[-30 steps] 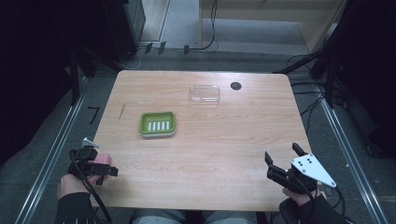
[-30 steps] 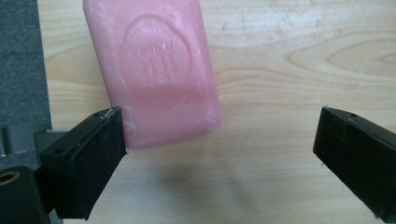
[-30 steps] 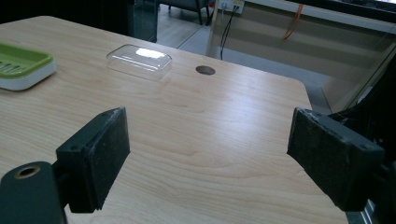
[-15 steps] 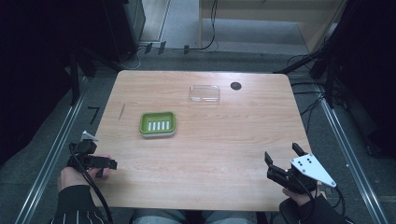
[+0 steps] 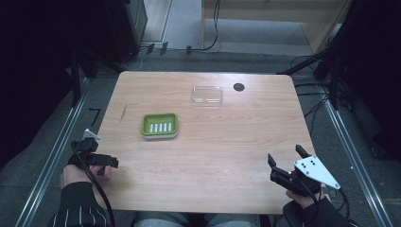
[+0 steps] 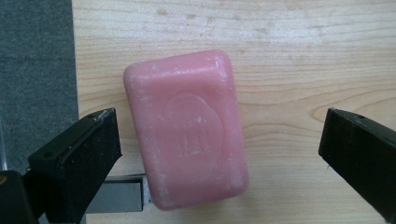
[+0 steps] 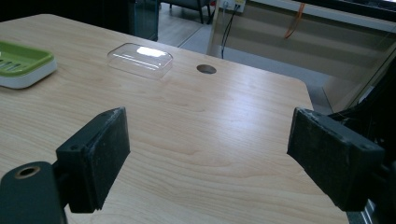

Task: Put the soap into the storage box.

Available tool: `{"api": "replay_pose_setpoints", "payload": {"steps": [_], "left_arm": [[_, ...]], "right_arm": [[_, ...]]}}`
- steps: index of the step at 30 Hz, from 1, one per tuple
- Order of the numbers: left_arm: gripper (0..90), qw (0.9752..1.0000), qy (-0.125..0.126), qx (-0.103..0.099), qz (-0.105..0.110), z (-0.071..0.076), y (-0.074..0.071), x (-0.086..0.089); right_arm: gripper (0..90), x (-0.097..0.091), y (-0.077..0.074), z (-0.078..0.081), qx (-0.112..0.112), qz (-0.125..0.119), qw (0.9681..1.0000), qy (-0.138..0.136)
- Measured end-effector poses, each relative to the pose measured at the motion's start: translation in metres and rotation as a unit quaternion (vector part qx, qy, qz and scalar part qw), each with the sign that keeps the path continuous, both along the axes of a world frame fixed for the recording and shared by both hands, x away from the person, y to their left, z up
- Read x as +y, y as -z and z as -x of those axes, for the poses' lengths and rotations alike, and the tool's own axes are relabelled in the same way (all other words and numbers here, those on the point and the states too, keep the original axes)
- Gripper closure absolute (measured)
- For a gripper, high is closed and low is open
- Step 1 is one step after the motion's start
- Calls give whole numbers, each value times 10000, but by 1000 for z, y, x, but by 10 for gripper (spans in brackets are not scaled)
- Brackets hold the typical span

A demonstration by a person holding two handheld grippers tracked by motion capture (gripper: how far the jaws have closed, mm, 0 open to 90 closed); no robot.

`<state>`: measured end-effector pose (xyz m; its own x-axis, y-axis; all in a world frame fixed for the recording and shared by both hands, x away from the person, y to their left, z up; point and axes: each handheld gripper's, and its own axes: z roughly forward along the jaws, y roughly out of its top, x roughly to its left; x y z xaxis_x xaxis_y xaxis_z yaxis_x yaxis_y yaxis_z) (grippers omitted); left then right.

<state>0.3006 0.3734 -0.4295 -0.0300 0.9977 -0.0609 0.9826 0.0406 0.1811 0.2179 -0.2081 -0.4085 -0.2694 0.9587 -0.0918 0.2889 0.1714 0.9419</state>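
A pink soap bar [image 6: 187,130] lies flat on the wooden table [image 6: 289,56], close to the table's left edge. My left gripper [image 6: 219,135] is open above it, one jaw on each side of the bar and neither touching it. In the high view the left gripper [image 5: 97,161] hangs over the table's front left edge. My right gripper [image 5: 285,155] is open and holds nothing near the front right corner, and its jaws stand wide apart in the right gripper view [image 7: 208,135]. A green soap dish [image 5: 160,126] sits left of centre.
A clear plastic lid [image 5: 207,94] lies at the back middle, with a round dark cable hole [image 5: 239,87] just to its right. The green dish [image 7: 21,63] and the lid [image 7: 140,59] lie far ahead of the right gripper. Grey floor and rails flank the table.
My left gripper has shifted left and tipped down over the pink soap, which now lies beneath it in the high view. The right gripper has stayed put.
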Motion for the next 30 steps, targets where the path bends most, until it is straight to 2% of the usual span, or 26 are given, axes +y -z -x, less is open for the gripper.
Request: {"api": "replay_pose_setpoints", "payload": {"steps": [7,9,19,24,30], "left_arm": [[0,9999,-29,136,-25,-7,7,3],[0,9998,-113,147,-52,-9,10,3],[0,9996,-175,230,-19,-11,19,7],[113,9995,-203,211,-114,-12,20,8],[142,9995,-169,212,-185,-13,20,7]], "right_arm": [[137,0,0,0,3,-3,10000,0],[137,0,0,0,3,-7,10000,5],[137,0,0,0,6,-3,10000,2],[137,0,0,0,-2,-6,10000,8],[137,0,0,0,3,-10,10000,3]]}}
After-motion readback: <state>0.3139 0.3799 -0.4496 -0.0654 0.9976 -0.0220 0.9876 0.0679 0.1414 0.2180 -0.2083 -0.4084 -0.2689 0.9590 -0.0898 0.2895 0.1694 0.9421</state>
